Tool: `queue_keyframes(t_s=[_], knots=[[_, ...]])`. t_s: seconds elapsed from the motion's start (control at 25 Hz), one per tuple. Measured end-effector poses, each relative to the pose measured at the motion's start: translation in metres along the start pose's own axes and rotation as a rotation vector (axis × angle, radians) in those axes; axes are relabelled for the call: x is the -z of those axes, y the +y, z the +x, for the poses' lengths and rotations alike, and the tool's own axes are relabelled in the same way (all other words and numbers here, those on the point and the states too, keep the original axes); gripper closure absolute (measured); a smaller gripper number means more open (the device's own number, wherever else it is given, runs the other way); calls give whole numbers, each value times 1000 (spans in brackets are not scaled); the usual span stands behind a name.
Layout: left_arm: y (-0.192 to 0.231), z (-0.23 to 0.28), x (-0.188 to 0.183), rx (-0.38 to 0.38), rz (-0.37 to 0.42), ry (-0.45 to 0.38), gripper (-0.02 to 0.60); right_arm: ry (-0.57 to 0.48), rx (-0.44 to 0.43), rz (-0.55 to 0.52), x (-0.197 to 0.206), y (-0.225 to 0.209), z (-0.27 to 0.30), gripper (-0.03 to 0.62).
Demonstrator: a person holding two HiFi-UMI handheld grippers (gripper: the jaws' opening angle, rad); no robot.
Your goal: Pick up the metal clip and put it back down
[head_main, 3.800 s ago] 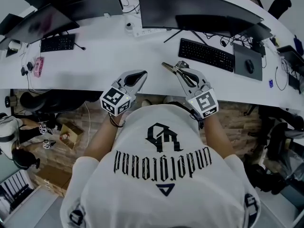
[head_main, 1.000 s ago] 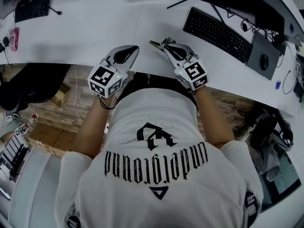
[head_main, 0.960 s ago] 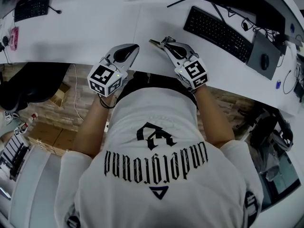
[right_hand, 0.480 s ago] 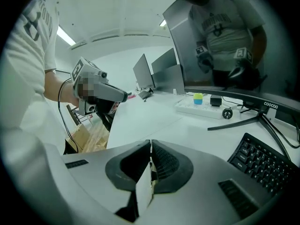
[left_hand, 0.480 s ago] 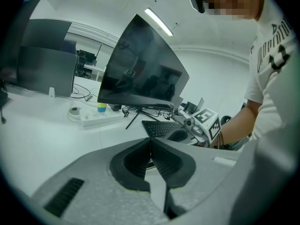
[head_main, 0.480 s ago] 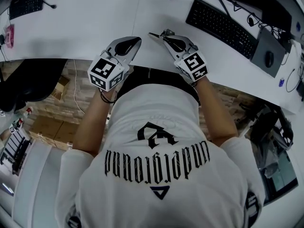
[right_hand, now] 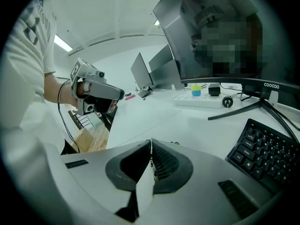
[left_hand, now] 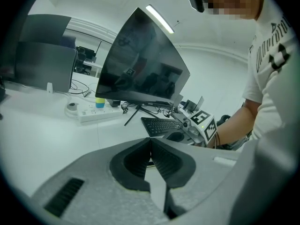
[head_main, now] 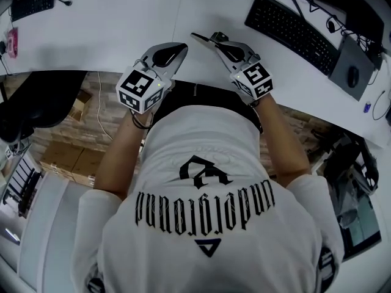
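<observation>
the metal clip [head_main: 200, 38] is seen pinched between the closed jaws of the right gripper [head_main: 214, 40], jutting past their tips over the white desk [head_main: 110, 23]. the left gripper [head_main: 181, 46] is held just beside, jaws pressed together on nothing.

Open desk [head_main: 91, 23] beyond left claw [head_main: 181, 45]; keyboard [head_main: 290, 29] flanks right claw [head_main: 216, 40].

On the desk [head_main: 110, 23], the keyboard [head_main: 292, 32] lies right of the right hand-held gripper [head_main: 214, 40], mouse [head_main: 352, 76] farther right.
</observation>
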State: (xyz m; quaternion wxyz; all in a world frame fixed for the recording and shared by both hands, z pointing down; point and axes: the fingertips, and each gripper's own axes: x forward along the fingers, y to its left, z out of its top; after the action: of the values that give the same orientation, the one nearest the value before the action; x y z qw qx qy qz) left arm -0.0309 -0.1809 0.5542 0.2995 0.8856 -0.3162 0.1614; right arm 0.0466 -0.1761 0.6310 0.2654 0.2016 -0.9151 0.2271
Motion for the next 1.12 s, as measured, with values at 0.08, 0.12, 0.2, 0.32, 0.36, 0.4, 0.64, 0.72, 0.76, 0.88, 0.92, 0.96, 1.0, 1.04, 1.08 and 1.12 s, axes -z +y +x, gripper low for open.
queue_keyframes(t_s=[0.08,0.12,0.2,0.32,0.36,0.4,0.64,0.72,0.76,0.88,0.92,0.96,1.0,1.04,1.08,1.12], knots=[[0,2,2,5,-1,8,566,3,0,10,3,-4,1,571],[0,3,2,8,-1,11,566,4,0,14,5,-6,2,571],[-2,6,3,12,-2,15,566,5,-2,21,7,-9,2,571],[-2,10,3,17,-1,22,566,1,-1,34,8,-16,4,571],[-2,12,4,18,-1,24,566,1,1,38,9,-19,4,569],[-3,13,4,19,-2,26,566,3,4,42,9,-22,4,569],[-4,20,4,25,-7,30,566,16,6,34,12,-35,7,569],[-3,22,4,25,-10,31,566,17,7,38,12,-38,8,569],[-3,23,4,24,-12,32,566,16,6,42,13,-40,8,569],[-2,24,4,23,-17,32,566,17,5,46,13,-42,9,569],[-2,24,5,23,-18,33,566,17,4,45,13,-42,9,569],[-1,25,5,22,-19,33,566,17,3,44,13,-42,9,569],[-1,25,4,22,-20,33,566,16,3,43,12,-42,9,569],[-1,26,4,22,-20,32,566,16,4,42,12,-43,10,569],[-1,27,4,23,-20,31,566,16,5,42,12,-43,10,569],[-2,27,3,24,-19,31,566,16,7,42,12,-43,10,568]])
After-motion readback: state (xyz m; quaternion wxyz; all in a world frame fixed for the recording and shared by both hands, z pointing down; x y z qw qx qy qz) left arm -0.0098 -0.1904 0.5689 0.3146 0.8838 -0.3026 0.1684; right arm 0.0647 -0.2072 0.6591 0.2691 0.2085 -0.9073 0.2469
